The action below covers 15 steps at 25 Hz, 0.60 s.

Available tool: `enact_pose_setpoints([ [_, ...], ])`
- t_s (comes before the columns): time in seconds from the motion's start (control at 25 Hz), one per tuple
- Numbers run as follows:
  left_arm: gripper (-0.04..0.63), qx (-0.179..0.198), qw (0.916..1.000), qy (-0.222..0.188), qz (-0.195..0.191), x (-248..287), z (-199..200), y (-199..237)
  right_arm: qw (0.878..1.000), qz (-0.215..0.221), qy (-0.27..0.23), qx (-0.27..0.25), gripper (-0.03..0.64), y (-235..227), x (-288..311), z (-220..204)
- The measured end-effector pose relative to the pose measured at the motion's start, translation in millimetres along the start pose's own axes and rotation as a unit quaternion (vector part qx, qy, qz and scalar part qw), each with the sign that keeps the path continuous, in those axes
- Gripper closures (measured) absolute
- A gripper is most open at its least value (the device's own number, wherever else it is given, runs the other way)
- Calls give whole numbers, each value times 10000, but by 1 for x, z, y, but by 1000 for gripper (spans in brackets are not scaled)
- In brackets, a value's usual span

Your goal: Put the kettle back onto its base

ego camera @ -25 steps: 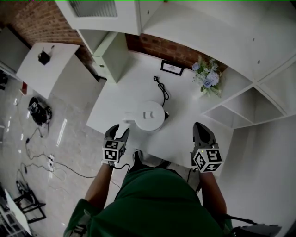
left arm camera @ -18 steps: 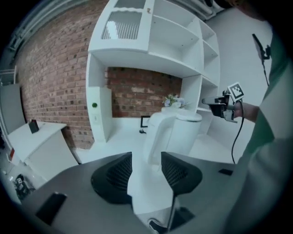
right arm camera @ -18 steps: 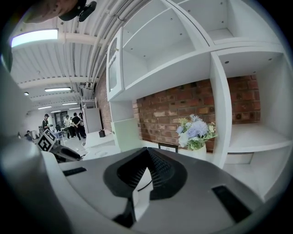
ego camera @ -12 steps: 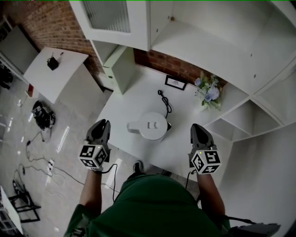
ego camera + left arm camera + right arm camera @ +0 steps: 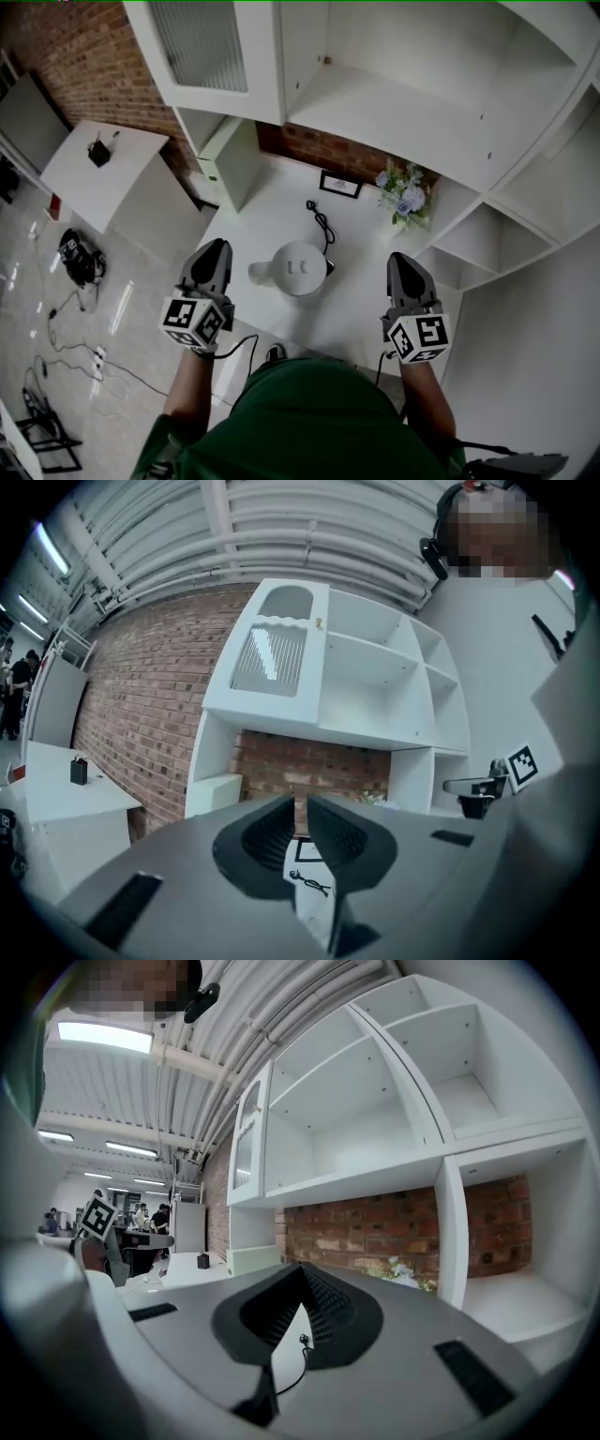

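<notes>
White tabletop, kettle near its front edge, brick wall behind. Left gripper fingers pressed together, empty; right gripper likewise.

left tool out front, pointing level, jaws pressed together, nothing between them. right tool level too, well apart from the left, its jaws meeting at the tips, empty as well. both forearms reach forward from the body, marker cubes facing up toward the head camera.
</notes>
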<state>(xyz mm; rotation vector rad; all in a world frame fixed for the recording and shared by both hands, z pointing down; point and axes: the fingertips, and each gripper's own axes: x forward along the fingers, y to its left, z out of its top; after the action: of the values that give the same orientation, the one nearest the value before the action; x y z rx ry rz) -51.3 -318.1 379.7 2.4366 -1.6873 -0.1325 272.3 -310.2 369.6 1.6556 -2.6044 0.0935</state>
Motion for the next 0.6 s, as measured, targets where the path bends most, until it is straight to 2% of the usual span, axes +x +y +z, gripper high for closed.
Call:
enact_pose_setpoints([
  [0.2, 540, 191, 9997, 134, 122, 6, -7, -1, 10000, -86, -36, -24, 595, -5, -7, 3],
  [0.6, 540, 171, 9982, 486, 291, -5, -26, 6, 9999, -36, 96, 111, 595, 0, -7, -9],
])
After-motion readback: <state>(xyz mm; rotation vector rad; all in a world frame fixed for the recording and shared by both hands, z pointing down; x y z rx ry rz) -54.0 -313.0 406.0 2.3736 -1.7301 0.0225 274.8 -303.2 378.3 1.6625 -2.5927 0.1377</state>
